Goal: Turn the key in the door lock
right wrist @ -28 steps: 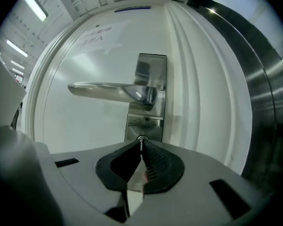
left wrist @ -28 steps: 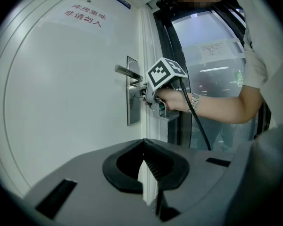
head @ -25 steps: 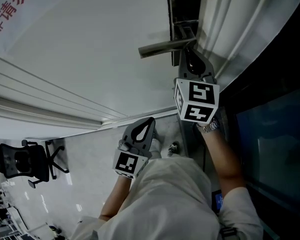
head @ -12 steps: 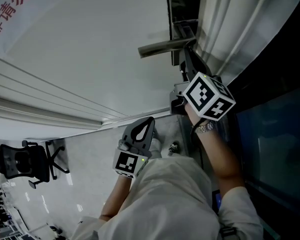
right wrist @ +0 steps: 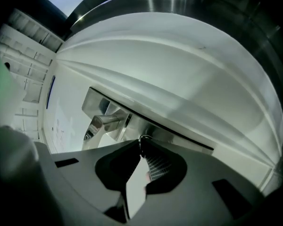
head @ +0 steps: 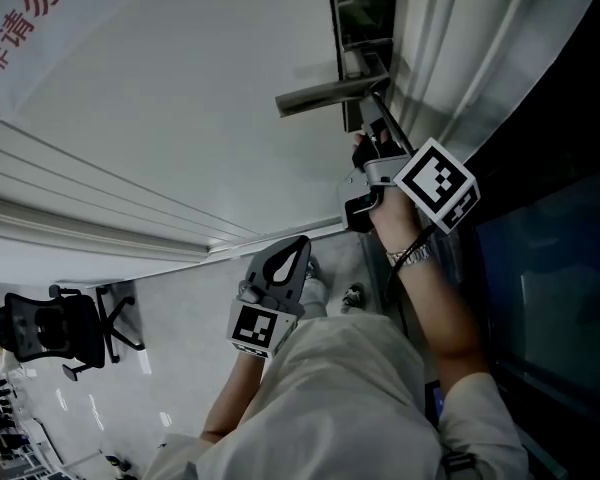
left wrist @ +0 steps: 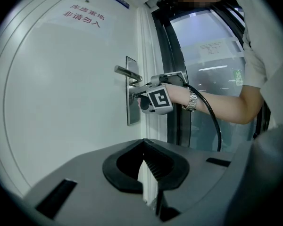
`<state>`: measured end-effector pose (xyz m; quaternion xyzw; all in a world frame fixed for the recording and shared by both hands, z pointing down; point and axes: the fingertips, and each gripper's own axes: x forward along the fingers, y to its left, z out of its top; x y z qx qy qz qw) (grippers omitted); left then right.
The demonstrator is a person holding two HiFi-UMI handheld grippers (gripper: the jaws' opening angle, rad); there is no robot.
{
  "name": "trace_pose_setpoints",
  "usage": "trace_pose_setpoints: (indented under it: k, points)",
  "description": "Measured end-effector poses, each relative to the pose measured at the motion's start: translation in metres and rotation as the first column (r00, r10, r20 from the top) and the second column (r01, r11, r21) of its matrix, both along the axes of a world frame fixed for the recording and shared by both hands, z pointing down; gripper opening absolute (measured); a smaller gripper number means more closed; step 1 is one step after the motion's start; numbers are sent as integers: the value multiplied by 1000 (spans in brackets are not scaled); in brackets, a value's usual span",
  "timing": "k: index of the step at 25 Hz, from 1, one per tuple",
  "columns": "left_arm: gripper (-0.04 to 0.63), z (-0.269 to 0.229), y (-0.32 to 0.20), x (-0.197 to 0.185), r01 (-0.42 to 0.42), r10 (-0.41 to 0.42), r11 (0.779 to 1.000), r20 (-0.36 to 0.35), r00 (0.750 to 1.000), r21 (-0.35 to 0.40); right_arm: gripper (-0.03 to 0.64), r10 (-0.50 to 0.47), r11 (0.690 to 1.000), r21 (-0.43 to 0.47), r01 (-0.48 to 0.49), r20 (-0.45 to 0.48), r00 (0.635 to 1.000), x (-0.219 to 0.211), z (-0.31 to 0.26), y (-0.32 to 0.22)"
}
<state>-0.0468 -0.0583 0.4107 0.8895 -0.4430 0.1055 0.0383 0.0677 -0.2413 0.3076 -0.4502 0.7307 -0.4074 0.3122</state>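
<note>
The white door (head: 180,98) carries a steel lock plate (head: 365,23) with a lever handle (head: 320,95). My right gripper (head: 368,116) is pressed level against the plate just under the handle, rolled onto its side. In the right gripper view its jaws (right wrist: 142,141) are shut on the key (right wrist: 143,138), of which only a small metal glint shows at the tips, below the handle (right wrist: 106,121). My left gripper (head: 302,243) hangs low by my leg, shut and empty. From there it looks at the lock plate (left wrist: 132,109) and the right gripper (left wrist: 133,97).
A white frame moulding (head: 460,58) and a dark glass panel (head: 550,288) lie right of the lock. An office chair (head: 50,328) stands on the pale floor at lower left. A black cable (left wrist: 212,117) trails from the right gripper.
My right gripper has rolled about its own axis at the lock, swinging its marker cube round to the right. The left gripper has stayed still.
</note>
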Motion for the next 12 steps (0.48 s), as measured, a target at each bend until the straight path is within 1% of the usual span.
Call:
trace_pose_setpoints:
  k: [2,3,5,7,8,9,11,12]
  points:
    - [5,0,1,1,-5,5,1000,3,1000,0,18,-2,1000,-10,3,41,999,0,0,0]
    - [5,-1,1,1,-7,7,1000,6,1000,0,20,-4,1000,-11,4,46,999,0,0,0]
    - [5,0,1,1,-11,11,1000,11,1000,0,20,-9,1000,0,9,-1,1000,0,-1,0]
    - [5,3,3,0,-14,14,1000,17,1000,-5,25,-29,999,35,33,-97,995,-3,-3,2]
    - [5,4,3,0,-15,16,1000,19,1000,-6,68,-45,997,60,54,-153,987,-6,-4,4]
    - [5,3,3,0,-18,18,1000,18,1000,-3,126,-58,993,84,77,-214,975,-9,-6,6]
    - [5,0,3,3,-24,24,1000,13,1000,2,148,-65,987,116,112,-350,934,-13,-5,10]
    - [5,0,3,4,-28,28,1000,12,1000,3,154,-61,984,125,125,-425,903,-15,-4,12]
